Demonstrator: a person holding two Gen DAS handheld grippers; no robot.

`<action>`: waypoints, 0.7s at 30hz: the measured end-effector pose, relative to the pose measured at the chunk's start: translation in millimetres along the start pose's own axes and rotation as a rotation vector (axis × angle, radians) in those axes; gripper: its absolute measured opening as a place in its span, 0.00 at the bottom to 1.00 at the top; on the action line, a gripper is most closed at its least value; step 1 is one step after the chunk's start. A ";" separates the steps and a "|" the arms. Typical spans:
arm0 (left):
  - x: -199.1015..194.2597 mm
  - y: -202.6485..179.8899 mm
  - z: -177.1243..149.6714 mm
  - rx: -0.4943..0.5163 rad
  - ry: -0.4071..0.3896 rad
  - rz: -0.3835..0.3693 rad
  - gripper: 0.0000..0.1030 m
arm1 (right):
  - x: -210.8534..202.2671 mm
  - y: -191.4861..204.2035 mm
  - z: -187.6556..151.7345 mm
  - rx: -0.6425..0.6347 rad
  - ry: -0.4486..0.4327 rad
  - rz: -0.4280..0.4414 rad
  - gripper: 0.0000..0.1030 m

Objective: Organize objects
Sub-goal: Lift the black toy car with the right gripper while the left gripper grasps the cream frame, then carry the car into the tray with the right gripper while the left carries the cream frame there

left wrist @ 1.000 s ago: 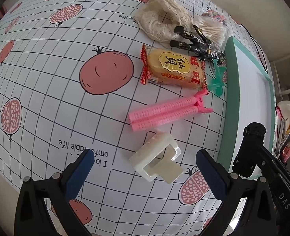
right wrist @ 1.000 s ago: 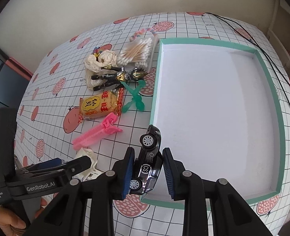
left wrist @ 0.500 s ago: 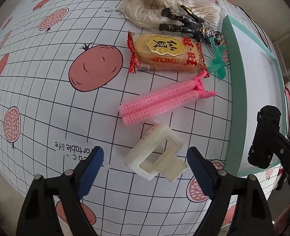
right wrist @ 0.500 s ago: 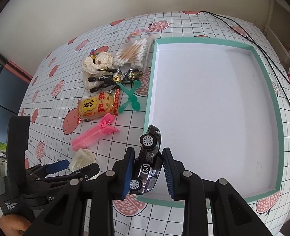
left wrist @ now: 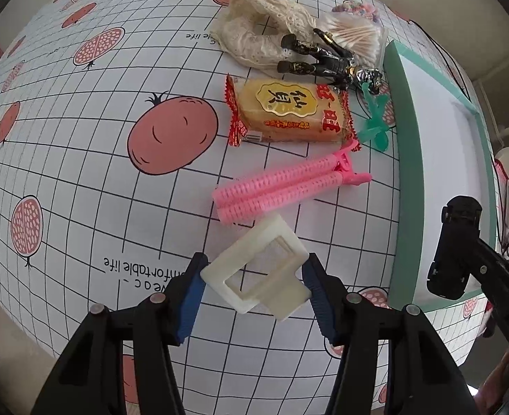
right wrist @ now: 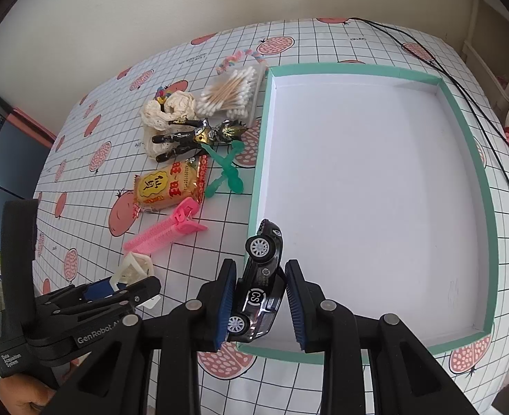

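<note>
A white plastic frame piece (left wrist: 254,266) lies on the pomegranate-print tablecloth, and my left gripper (left wrist: 254,287) is shut on it, a blue pad touching each side. The same piece (right wrist: 135,268) shows at the left gripper's tips in the right wrist view. My right gripper (right wrist: 259,301) is shut on a black toy car (right wrist: 261,276), held nose-up over the near left corner of the green-rimmed white tray (right wrist: 461,110). In the left wrist view the car (left wrist: 456,242) hangs at the right, beside the tray's rim (left wrist: 406,159).
Left of the tray lie a pink hair clip (left wrist: 282,186), a yellow snack packet (left wrist: 289,112), green plastic spoons (left wrist: 375,121), a black action figure (left wrist: 327,58), cotton swabs (left wrist: 354,39) and a lace cloth (left wrist: 261,34). A black cable (right wrist: 479,110) runs along the tray's right side.
My left gripper has moved forward onto the white frame piece and its jaws have closed on it. The right gripper holds the car in the same place.
</note>
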State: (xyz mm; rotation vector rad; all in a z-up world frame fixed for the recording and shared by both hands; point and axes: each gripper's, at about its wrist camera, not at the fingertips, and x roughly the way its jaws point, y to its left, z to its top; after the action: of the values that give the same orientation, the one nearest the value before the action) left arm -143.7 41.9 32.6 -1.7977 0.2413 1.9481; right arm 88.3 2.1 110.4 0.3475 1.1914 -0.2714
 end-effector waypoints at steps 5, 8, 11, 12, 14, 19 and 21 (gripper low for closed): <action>-18.4 4.6 2.2 -0.010 -0.066 -0.037 0.56 | -2.6 -1.0 0.9 0.020 -0.010 0.002 0.30; -37.0 5.2 3.1 -0.004 -0.143 -0.069 0.56 | -6.5 -1.5 1.9 0.033 -0.029 0.008 0.30; -57.4 2.8 3.1 0.007 -0.220 -0.102 0.56 | -9.7 -2.4 3.1 0.047 -0.047 0.007 0.30; -71.1 -6.7 4.3 0.004 -0.239 -0.120 0.56 | -10.6 -2.7 3.4 0.049 -0.051 0.005 0.30; -64.9 -21.7 19.1 -0.005 -0.268 -0.155 0.56 | -11.8 -3.9 3.8 0.061 -0.059 0.001 0.30; -83.9 -43.1 11.8 -0.003 -0.323 -0.231 0.56 | -22.0 -9.0 5.4 0.072 -0.100 -0.031 0.30; -83.5 -56.6 12.7 0.004 -0.337 -0.260 0.56 | -28.1 -12.7 6.7 0.076 -0.124 -0.054 0.30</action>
State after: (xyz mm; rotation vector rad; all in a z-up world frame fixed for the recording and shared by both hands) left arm -127.1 78.2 126.1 -1.3878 -0.0961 2.0134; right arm 79.4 -11.6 137.3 0.3599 1.0710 -0.3807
